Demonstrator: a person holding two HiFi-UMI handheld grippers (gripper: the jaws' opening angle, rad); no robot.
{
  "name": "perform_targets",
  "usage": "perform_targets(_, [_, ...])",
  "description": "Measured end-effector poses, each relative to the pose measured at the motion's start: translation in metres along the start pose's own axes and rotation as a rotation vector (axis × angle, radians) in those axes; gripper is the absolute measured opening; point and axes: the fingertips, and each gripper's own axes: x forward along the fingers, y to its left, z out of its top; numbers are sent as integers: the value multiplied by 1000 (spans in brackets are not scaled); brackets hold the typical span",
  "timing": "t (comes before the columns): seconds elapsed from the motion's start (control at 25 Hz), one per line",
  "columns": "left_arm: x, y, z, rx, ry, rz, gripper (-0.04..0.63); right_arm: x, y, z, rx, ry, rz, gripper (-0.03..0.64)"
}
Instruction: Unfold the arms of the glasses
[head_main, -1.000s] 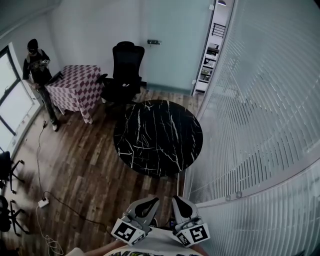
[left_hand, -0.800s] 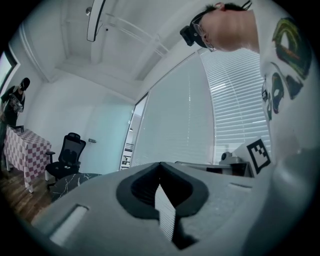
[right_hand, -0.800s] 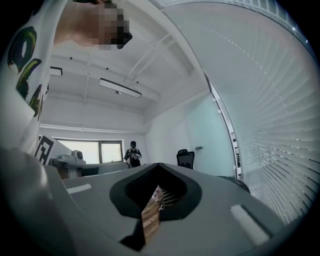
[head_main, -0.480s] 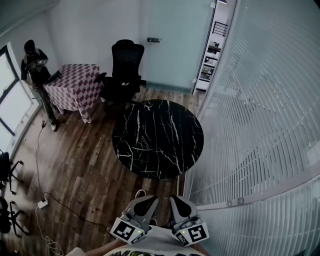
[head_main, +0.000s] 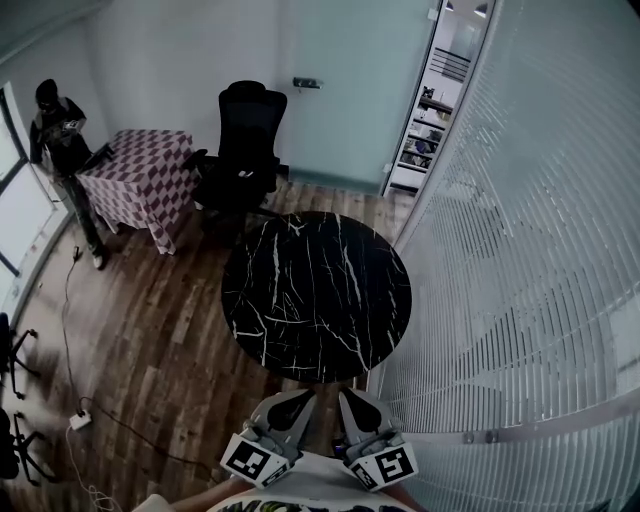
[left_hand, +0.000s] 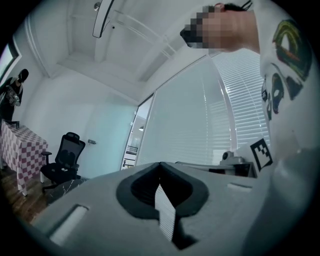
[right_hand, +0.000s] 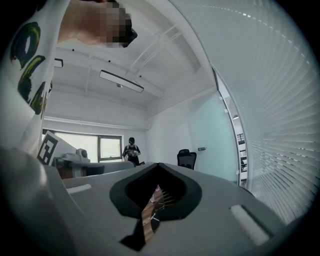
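Observation:
No glasses show in any view. In the head view my left gripper (head_main: 298, 402) and right gripper (head_main: 350, 399) sit side by side at the bottom edge, close to my body and short of the round black marble table (head_main: 316, 292). The table top looks bare. In the left gripper view the left gripper (left_hand: 160, 165) points up across the room with its jaws meeting at the tip. The right gripper (right_hand: 159, 165) in its own view is the same, shut with nothing between the jaws.
A black office chair (head_main: 244, 140) stands behind the table. A checkered-cloth table (head_main: 136, 178) is at the far left, with a person (head_main: 60, 150) beside it. White blinds (head_main: 530, 260) run along the right. A power strip and cable (head_main: 80, 420) lie on the wood floor.
The view has tilted a little, so the round table sits slightly lower and nearer. Both grippers have dropped slightly toward the bottom edge. The far person has moved left.

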Motion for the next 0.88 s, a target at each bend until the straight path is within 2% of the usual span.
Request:
perform_targets(0.52, [41, 122, 25, -7, 0, -7, 3, 133, -13, 12, -22, 6, 25, 2])
perform_targets(0.88, [71, 171, 38, -17, -11, -44, 3, 190, -29, 19, -10, 7, 1, 2])
